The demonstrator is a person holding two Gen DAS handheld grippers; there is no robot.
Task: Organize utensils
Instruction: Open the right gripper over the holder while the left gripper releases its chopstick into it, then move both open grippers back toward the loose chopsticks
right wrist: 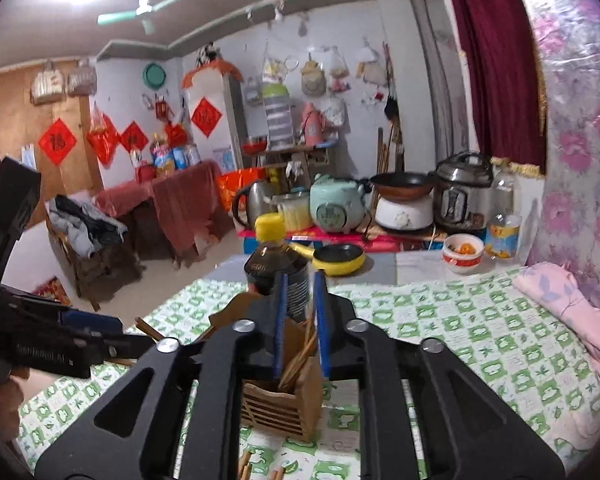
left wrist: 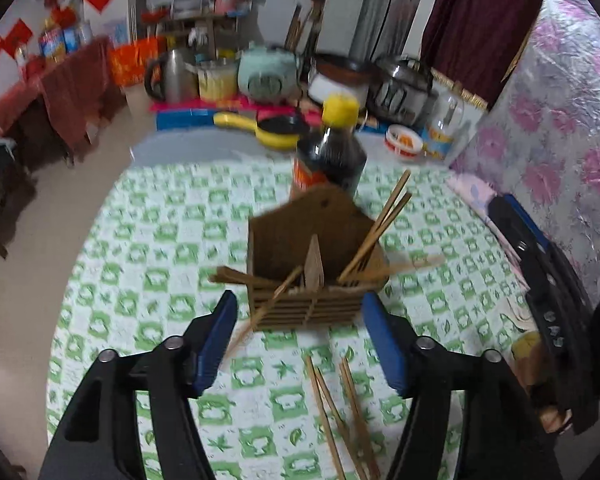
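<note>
A wooden holder stood on the table, which was covered by a green-and-white checked cloth, just in front of a dark sauce bottle with a yellow cap. Several chopsticks leaned inside the holder, some tilted out over its right rim and others jutting past its left side, while more loose chopsticks lay flat on the cloth on the near side of the holder. The left gripper hovered just short of the holder, its jaws spread wide with nothing between them. The right gripper hung above the holder, its jaws only narrowly apart, and they gripped nothing; the chopstick tops showed below them. Beyond the bottle sat a yellow pan.
</note>
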